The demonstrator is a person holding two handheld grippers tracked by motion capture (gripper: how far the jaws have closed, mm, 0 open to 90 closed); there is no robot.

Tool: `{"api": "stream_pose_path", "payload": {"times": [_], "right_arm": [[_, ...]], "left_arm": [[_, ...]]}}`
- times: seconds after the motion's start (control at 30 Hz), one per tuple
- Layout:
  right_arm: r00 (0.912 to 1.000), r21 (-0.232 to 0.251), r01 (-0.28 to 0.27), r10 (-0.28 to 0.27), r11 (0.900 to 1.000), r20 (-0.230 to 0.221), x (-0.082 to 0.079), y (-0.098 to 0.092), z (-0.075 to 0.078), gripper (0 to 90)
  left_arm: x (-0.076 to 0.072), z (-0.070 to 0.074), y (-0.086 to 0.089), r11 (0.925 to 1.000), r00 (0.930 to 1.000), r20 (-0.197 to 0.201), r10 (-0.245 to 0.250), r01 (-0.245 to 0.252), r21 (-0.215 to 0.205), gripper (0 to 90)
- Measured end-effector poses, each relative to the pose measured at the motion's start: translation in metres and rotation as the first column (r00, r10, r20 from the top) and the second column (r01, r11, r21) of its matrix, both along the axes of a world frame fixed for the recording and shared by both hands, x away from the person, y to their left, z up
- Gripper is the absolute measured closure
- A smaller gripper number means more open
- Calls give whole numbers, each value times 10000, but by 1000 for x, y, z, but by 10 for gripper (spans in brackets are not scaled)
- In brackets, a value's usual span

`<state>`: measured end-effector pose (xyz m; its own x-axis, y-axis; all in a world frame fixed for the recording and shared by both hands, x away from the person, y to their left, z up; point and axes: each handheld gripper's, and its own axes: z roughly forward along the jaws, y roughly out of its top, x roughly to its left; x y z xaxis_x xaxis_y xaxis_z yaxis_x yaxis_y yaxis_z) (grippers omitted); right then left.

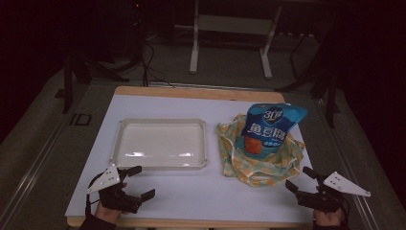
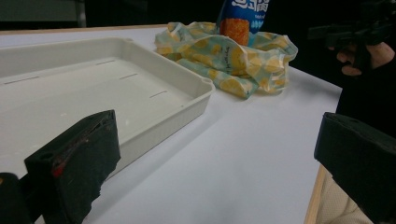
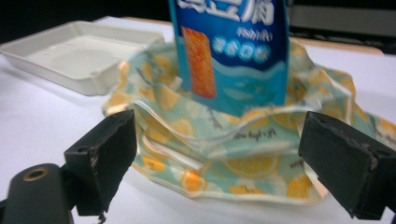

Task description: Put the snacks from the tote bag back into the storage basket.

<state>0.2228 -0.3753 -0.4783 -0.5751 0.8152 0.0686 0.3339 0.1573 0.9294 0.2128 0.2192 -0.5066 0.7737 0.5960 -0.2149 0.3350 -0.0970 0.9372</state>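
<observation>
I use the white tray (image 1: 161,143) as my reference landmark on the bench (image 1: 191,196).

Left tool (image 1: 141,182): I hold it just off the tray's near-left corner, low over the bench. Its jaws stand spread wide with nothing between them. In the left gripper view the tray's near wall (image 2: 163,126) lies just beyond the jaws, and bare bench surface runs between the two pads.

Right tool (image 1: 299,179): I hold it well to the right of the tray, at the near right part of the bench. Its jaws are likewise spread — no contact with anything. In the right gripper view the jaws frame the near edge of the lemon-print bag (image 3: 233,158) without touching it.

Work items: the lemon-print bag (image 1: 261,163) lies crumpled and flat on the bench just to the right of the tray, apart from the tray wall. A blue snack packet (image 1: 270,127) rests on top of the bag, toward its far side, with its upper end leaning away from me. In the left gripper view the bag (image 2: 229,56) sits beyond the tray's far-right corner, and the packet's orange panel (image 2: 234,29) rises behind it.

The tray is empty; faint marks show on its floor — I cannot tell what they are.
</observation>
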Motion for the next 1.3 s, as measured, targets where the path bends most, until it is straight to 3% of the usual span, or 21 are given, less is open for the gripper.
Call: {"api": "stream_pose_path", "payload": {"times": [0.03, 0.13, 0.17, 0.2, 0.33, 0.5, 0.63, 0.73, 0.77, 0.8, 0.83, 1.13, 1.3], "right_arm": [[10000, 0, 0, 0, 10000, 0, 0, 0, 0, 113], [9956, 150, -920, 918, 9956, 160, 3, -4, 6, 108], [9955, 59, -917, 915, 9958, 246, 3, -4, 7, 108], [9938, -9, -1089, 1089, 9940, 241, 4, -5, 8, 108], [9913, -1, -1282, 1282, 9917, 307, 6, -9, 13, 108], [9831, -111, -1814, 1816, 9833, 250, 10, -11, 18, 108], [9799, -201, -1979, 1983, 9800, 228, 13, -11, 23, 109], [9822, -312, -1873, 1877, 9818, 97, 15, -11, 25, 138], [9823, -275, -1874, 1874, 9819, -23, 18, -11, 28, 136], [9823, -275, -1874, 1874, 9819, -23, 18, -11, 28, 136], [9799, -326, -1992, 1995, 9794, 46, 19, -11, 31, 133], [9700, -342, -2422, 2428, 9696, 144, 27, -12, 39, 131], [9740, -333, -2228, 2239, 9743, 335, 33, -13, 44, 121]], "left_arm": [[0, 0, 0, 10000, 10000, 0, 0, 0, 0, 9], [3, 5, -9, 9987, 9991, -55, -423, 425, 297, 9], [3, 5, -9, 9987, 9991, -55, -423, 425, 297, 9], [5, 8, -15, 9966, 9969, -99, -779, 782, 264, 9], [7, 13, -22, 9942, 9946, -59, -1038, 1039, 273, 8], [14, 20, -28, 9923, 9924, 14, -1227, 1227, -164, 8], [21, 26, -32, 9907, 9913, 57, -1318, 1319, -345, 8], [25, 29, -35, 9892, 9899, 44, -1420, 1421, -367, 9], [29, 32, -38, 9830, 9844, -61, -1761, 1755, -540, 8], [29, 32, -38, 9830, 9844, -61, -1761, 1755, -540, 9], [35, 34, -43, 9835, 9840, -266, -1763, 1750, -454, 9], [50, 43, -59, 9755, 9757, -94, -2190, 2187, -251, 9], [60, 49, -73, 9735, 9735, 85, -2286, 2286, 27, 9]]}}
